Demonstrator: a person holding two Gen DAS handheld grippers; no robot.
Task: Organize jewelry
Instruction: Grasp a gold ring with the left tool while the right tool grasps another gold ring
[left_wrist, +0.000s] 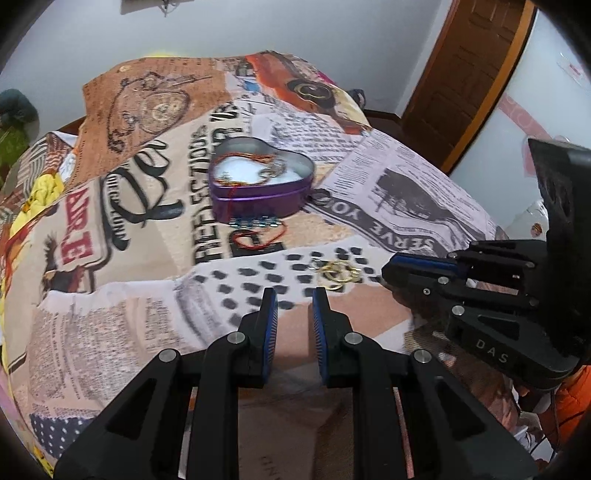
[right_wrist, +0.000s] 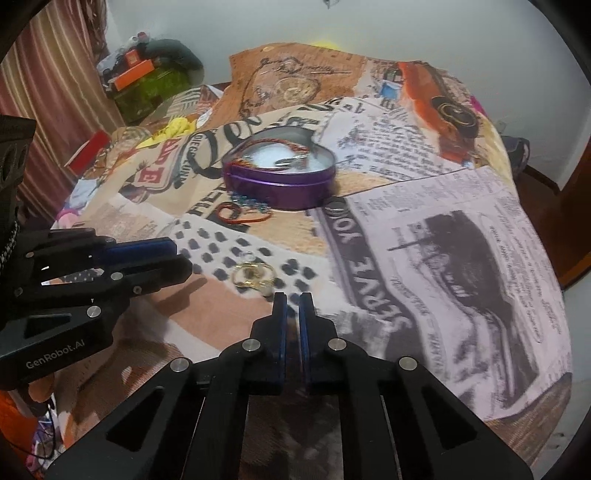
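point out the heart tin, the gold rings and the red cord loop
heart tin (left_wrist: 258, 199), left wrist view, on its purple side wall
gold rings (left_wrist: 338, 275), left wrist view, on the cluster's middle
red cord loop (right_wrist: 231, 216), right wrist view, on the loop's left coil

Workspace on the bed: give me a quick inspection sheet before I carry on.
Surface: bed cover with newspaper print, wrinkled.
Job's things: open purple heart-shaped tin, red thread bracelet and a silver piece inside; blue beaded piece and red cord loop lie in front of it; gold rings lie nearer the grippers; small dark round item beside the tin.
Clutter: yellow cloth, boxes and green bag at the far end.
Grippers: left gripper slightly open, empty; right gripper shut, nothing visible between the pads.
Cables: nothing seen.
Surroundings: white wall, wooden door, striped curtain.
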